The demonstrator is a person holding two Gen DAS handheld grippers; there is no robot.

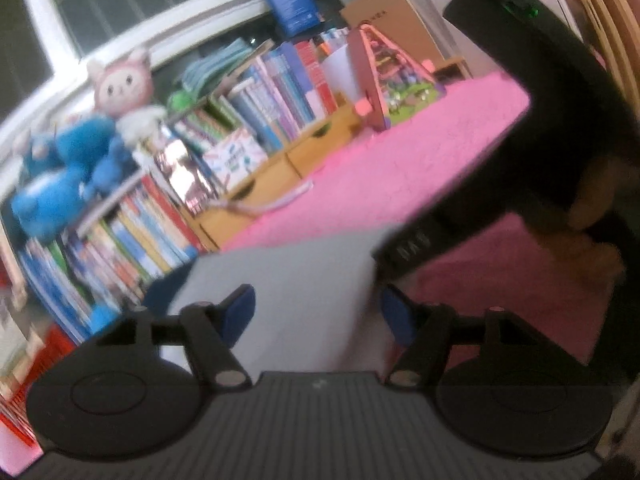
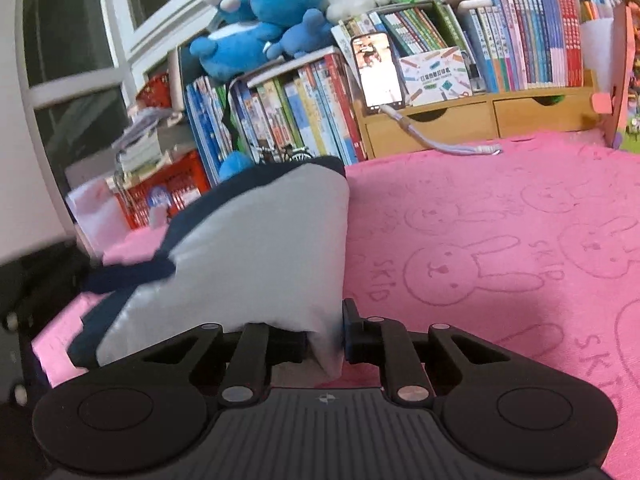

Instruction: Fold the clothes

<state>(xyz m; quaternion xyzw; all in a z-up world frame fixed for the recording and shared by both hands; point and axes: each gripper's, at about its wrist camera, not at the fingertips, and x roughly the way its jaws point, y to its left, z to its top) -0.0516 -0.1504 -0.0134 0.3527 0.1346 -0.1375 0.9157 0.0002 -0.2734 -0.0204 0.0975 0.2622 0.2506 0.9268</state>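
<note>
Right hand-held gripper (image 2: 326,342) pinching grey garment (image 2: 256,248) edge

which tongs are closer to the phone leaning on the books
Right. The right tongs, pinching the grey garment, face the phone across the pink towel; the left tongs sit farther off.
</note>
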